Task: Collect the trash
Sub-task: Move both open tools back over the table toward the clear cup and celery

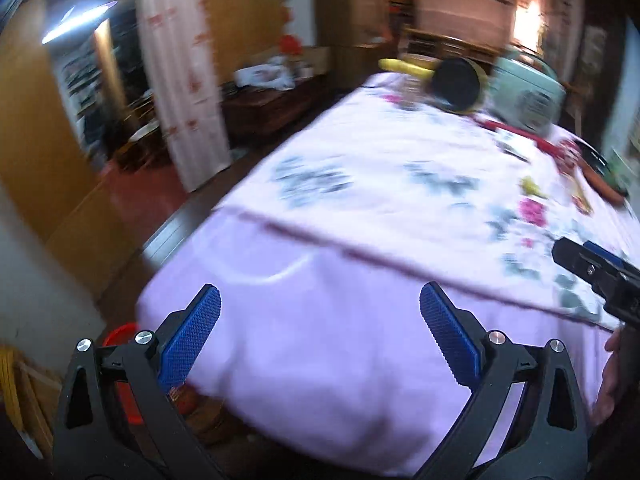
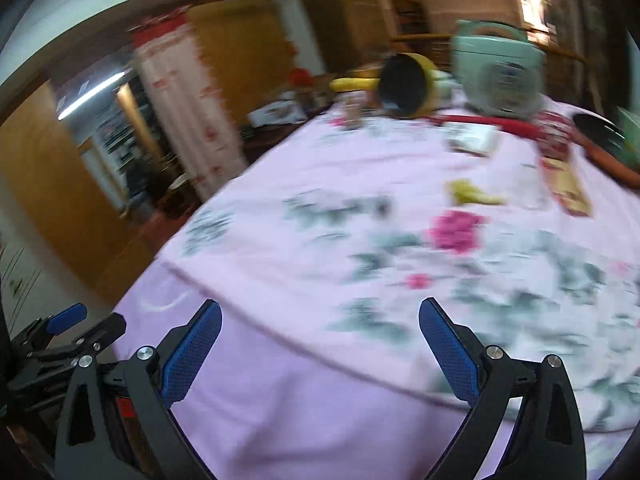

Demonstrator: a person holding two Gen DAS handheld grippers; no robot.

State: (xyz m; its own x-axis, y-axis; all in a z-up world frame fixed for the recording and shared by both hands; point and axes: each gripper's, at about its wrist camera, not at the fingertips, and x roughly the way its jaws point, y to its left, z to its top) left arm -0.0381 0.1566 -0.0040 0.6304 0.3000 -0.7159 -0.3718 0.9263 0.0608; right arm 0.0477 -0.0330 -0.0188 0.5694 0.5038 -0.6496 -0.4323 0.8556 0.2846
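Note:
A yellow-green scrap (image 2: 472, 194) lies on the pink floral tablecloth (image 2: 304, 248), far ahead of my right gripper (image 2: 320, 306). Beyond the scrap sit a yellow-and-red packet (image 2: 568, 192) and a white paper piece (image 2: 474, 138). The right gripper hangs open and empty over the near table edge. My left gripper (image 1: 320, 292) is also open and empty, over the cloth's hanging front. The left wrist view shows the scrap (image 1: 532, 186) far right, with the right gripper (image 1: 592, 264) at the right border. A red bin (image 1: 120, 336) stands low beside the table. Both views are motion-blurred.
At the far end of the table a yellow pot (image 2: 404, 86) lies on its side beside a pale green appliance (image 2: 496, 76). An orange tray (image 2: 612, 160) sits at the right edge. A white curtain (image 1: 180, 80) and wooden doors are on the left.

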